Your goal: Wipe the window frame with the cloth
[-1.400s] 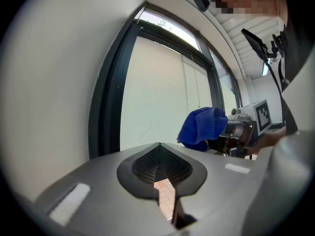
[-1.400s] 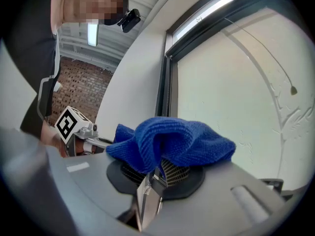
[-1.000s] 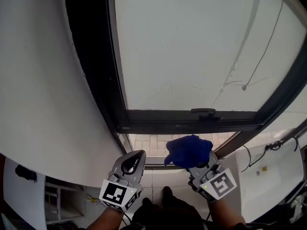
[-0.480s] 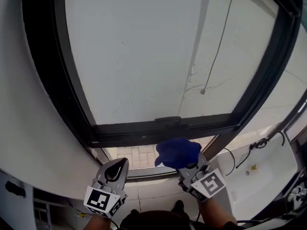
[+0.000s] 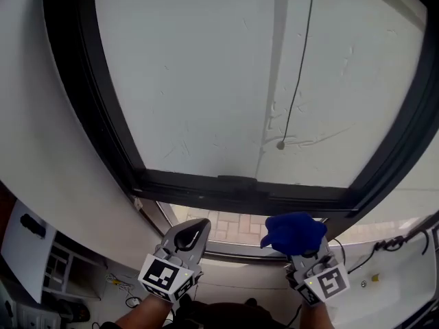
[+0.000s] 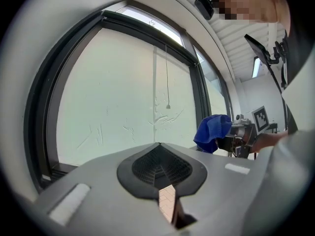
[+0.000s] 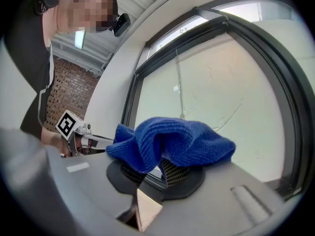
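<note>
A bunched blue cloth sticks out of my right gripper, whose jaws are shut on it. It hangs just below the dark bottom rail of the window frame, not touching it. The cloth also shows at the right in the left gripper view. My left gripper is to the left at about the same height, shut with nothing in it. The black window frame surrounds a pale, scratched pane.
A thin cord with a small end knob hangs down across the pane. A white curved wall lies left of the frame. A brick-paved strip shows under the rail. White shelving is at lower left, a white surface with cables at lower right.
The view has shifted up and left along the window. My right gripper with the cloth now sits further right and slightly lower in view, and the left gripper a little higher.
</note>
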Tool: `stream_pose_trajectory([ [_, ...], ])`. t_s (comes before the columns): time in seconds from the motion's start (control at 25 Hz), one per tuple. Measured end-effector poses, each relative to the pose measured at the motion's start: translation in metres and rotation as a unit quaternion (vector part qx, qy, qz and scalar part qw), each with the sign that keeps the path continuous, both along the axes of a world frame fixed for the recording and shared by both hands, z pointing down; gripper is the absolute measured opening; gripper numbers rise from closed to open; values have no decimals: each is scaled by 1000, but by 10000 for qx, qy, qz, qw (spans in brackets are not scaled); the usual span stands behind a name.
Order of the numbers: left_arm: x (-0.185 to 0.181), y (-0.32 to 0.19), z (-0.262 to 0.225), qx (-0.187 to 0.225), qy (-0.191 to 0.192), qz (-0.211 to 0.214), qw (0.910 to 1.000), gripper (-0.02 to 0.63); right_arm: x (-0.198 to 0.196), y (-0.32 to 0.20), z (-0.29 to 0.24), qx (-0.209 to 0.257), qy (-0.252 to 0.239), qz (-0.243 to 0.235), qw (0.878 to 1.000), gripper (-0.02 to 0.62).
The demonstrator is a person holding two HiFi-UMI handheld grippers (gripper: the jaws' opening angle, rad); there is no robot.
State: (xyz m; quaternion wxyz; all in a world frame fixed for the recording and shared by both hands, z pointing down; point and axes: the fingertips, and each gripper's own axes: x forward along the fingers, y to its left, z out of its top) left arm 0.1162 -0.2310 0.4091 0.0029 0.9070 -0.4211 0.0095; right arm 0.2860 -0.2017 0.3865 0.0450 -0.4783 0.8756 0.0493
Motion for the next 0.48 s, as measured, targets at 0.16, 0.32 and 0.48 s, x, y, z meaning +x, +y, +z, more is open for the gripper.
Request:
stream_pose_trajectory([
  [0.16, 23, -1, -3, 33, -28, -199, 9998, -8, 40, 0, 3, 101, -48, 168, 9998, 61],
  [0.32, 34, 2, -6, 47, 57, -189, 9998, -8, 52, 5, 3, 39, -91, 212, 9997, 60],
  [0.48, 35, 8, -12, 86, -43, 71, 9999, -8, 53, 9, -2, 120, -223, 484, 9985, 60],
])
